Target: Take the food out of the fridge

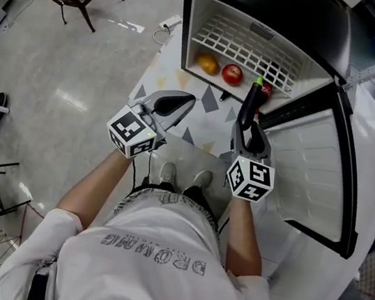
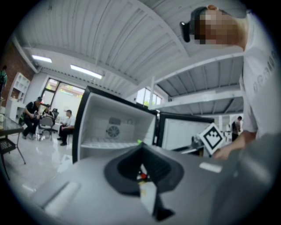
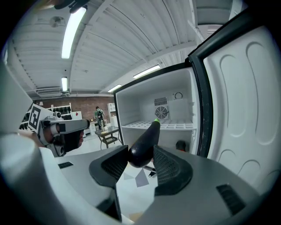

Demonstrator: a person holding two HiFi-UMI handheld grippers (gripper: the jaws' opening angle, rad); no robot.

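The right gripper (image 1: 247,123) (image 3: 140,153) had its jaws clamped on the thick end of a dark eggplant (image 1: 252,101) (image 3: 145,141). The eggplant was held in the air with its green tip pointing at the opening of the fridge (image 1: 194,20) (image 3: 131,110), whose door (image 1: 312,165) stood wide open. Inside, an orange (image 1: 207,63) and a red apple (image 1: 232,74) lay side by side on the fridge floor below the white wire shelf (image 1: 246,46), with another small red item (image 1: 266,90) to their right, partly hidden by the eggplant. The left gripper (image 1: 174,103) (image 2: 140,149) was held beside the right one, short of the fridge, its jaws closed together on nothing.
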